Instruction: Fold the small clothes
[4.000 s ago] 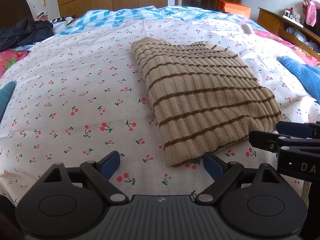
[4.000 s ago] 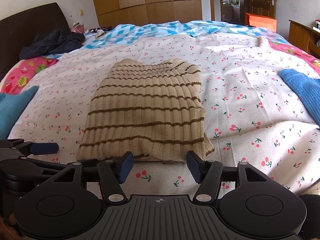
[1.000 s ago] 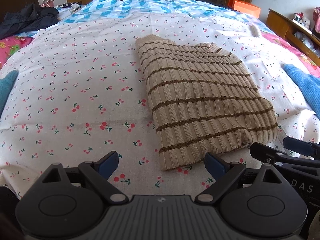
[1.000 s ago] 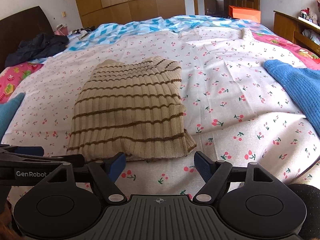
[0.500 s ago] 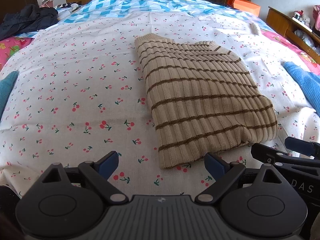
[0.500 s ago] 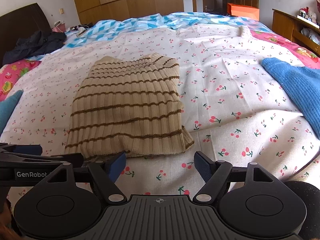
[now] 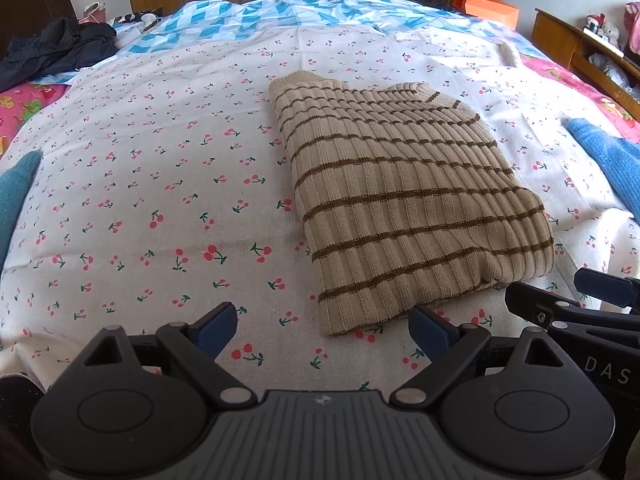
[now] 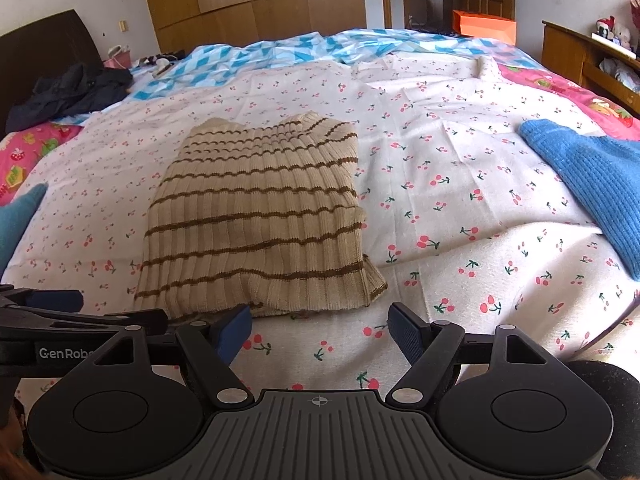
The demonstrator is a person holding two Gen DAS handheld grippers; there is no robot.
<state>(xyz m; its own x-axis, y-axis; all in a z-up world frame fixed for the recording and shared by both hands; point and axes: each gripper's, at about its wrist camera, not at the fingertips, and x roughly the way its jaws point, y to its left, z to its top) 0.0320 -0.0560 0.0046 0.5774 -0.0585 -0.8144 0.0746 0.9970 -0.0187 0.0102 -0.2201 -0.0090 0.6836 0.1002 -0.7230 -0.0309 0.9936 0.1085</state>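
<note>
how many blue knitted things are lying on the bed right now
2: a blue sweater at the bed's right edge, and a teal knit piece poking in at the left edge. Others may lie out of view.

Left of sweater: open cherry-print bed sheet [image 7: 160, 184] runs wide and flat, with only a teal cloth [image 7: 14, 188] at its far-left edge.
Centre: folded striped sweater [image 7: 400, 200] lies as a low mound just beyond both grippers' spread fingers.
Right: sheet between sweater and blue knit [image 8: 592, 176] is bare but creased.
Far: dark clothing [image 8: 72, 92] heaped at the far-left corner.
</note>
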